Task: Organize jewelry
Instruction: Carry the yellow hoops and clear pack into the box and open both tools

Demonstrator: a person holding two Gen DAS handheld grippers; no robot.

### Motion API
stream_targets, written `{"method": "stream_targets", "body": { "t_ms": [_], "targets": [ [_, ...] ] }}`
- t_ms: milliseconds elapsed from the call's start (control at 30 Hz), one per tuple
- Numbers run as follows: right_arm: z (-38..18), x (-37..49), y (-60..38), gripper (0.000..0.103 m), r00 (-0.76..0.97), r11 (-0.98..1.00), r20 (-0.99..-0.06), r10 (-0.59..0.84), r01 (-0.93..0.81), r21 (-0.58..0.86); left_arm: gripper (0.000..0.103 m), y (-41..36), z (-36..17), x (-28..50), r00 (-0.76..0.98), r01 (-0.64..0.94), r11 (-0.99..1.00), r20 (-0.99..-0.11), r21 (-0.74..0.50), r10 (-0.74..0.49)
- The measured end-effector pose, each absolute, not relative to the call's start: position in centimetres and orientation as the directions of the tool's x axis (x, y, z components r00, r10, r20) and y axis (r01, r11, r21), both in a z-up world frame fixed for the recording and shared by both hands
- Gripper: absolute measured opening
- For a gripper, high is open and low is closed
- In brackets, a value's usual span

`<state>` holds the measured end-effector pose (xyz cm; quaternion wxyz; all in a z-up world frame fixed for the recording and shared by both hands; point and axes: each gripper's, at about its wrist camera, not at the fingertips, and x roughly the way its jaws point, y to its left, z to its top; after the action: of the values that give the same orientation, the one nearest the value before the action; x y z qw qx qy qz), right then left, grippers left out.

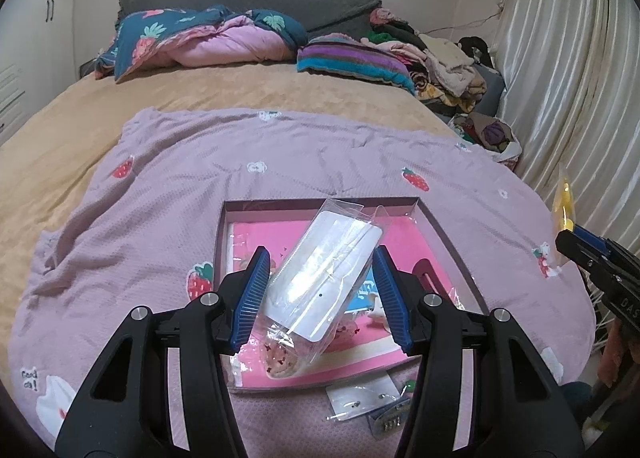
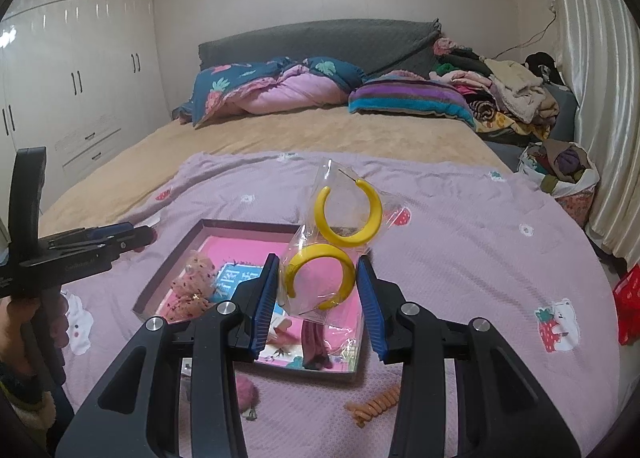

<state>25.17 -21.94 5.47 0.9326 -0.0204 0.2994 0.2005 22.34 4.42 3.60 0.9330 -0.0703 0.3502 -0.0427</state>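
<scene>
While both tools hang over the open box [image 1: 224, 242], each has a bagged item between its pads: the left tool [image 1: 318, 294] pinches a clear packet [image 1: 320, 278] holding a white card, and the right tool [image 2: 318, 290] pinches a clear bag with two yellow hoop earrings [image 2: 348, 214]. Pad contact isn't fully clear in either view, but both bags stand up in the air, so I'd say they're gripped at a middling width. The box sits straight ahead of and below both tools on the purple strawberry blanket [image 1: 140, 198], with a pink liner and a fuzzy pink hair tie [image 2: 192, 286] already inside. If it were me, I'd lower one tool at a time so they don't bump, get the bag right down onto a bare patch of the liner, then open. Plastic is slippery and floppy, so dropping from height could send it sliding out. A small earring card [image 1: 360, 402] and an orange spiral tie [image 2: 372, 406] lie just short of the box, nearer the tools.
</scene>
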Motion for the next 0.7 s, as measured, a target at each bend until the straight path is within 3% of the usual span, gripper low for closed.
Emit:
{"method": "stream_targets", "body": {
  "t_ms": [700],
  "targets": [
    [-1.3,28.8,-19.9,0.038,0.652,0.914,-0.669,0.358,-0.392,0.106,0.045,4.2,-1.4,25.2,0.683,0.02,0.987,-0.719,-0.161,-0.131]
  ]
}}
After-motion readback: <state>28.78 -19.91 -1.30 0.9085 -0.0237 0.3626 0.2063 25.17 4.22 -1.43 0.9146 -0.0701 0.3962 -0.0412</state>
